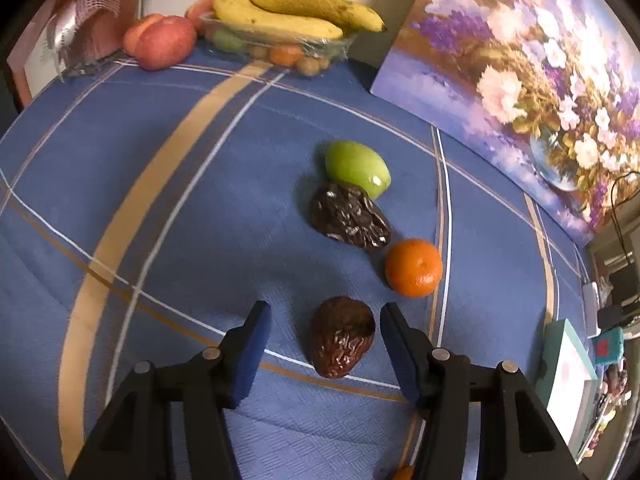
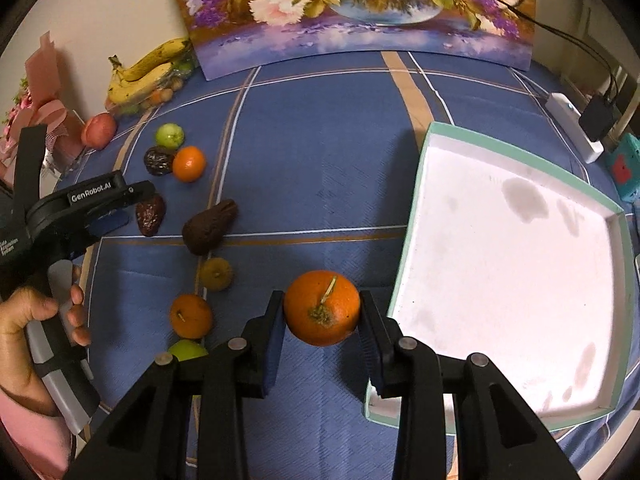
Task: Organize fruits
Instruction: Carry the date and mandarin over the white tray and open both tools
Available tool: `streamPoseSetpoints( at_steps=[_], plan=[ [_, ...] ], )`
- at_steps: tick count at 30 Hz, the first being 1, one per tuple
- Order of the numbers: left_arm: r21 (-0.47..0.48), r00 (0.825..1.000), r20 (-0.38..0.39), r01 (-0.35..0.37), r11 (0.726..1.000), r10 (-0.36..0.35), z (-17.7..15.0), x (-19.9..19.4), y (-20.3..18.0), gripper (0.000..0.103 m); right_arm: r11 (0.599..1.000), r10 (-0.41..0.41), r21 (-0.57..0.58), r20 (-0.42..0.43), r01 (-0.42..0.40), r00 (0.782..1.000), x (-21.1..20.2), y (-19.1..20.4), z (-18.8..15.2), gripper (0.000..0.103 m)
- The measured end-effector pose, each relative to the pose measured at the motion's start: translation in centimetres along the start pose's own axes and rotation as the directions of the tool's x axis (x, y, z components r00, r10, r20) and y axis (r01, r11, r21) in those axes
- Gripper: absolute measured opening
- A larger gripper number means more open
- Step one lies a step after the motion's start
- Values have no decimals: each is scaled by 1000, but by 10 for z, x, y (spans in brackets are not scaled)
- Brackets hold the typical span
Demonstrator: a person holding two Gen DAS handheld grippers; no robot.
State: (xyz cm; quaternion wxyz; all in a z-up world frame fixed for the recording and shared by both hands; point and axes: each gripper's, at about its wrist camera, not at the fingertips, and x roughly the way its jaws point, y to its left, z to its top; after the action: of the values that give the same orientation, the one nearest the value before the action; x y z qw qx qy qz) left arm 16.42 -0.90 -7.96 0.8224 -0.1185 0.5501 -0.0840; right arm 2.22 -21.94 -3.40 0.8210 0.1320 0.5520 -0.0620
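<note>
My right gripper is shut on a large orange and holds it just left of the white tray with a teal rim. My left gripper is open, its pads either side of a wrinkled brown date on the blue cloth; it also shows in the right wrist view. Beyond it lie a small orange, a dark date and a green fruit. In the right wrist view a brown avocado-shaped fruit, a brownish round fruit, an orange and a green fruit lie on the cloth.
Bananas rest on a wrapped fruit tray at the back by the wall, with a red apple beside them. A flower painting leans against the wall. A power strip and cables sit at the far right.
</note>
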Motion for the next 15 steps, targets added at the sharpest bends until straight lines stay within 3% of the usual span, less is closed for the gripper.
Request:
streamPoseSetpoints(
  at_steps=[3, 10, 15],
  plan=[
    [12, 1000, -10, 19, 1000, -19, -2, 2, -4, 39, 1000, -3, 6, -1, 3, 1000, 0, -1, 1, 37],
    [27, 997, 27, 77, 997, -78, 2, -22, -15, 38, 999, 2, 33, 25, -2, 1000, -6, -7, 4, 37],
    [60, 986, 69, 145, 988, -149, 5, -55, -37, 38, 989, -41, 146, 69, 30, 997, -16, -40, 10, 37]
  ],
)
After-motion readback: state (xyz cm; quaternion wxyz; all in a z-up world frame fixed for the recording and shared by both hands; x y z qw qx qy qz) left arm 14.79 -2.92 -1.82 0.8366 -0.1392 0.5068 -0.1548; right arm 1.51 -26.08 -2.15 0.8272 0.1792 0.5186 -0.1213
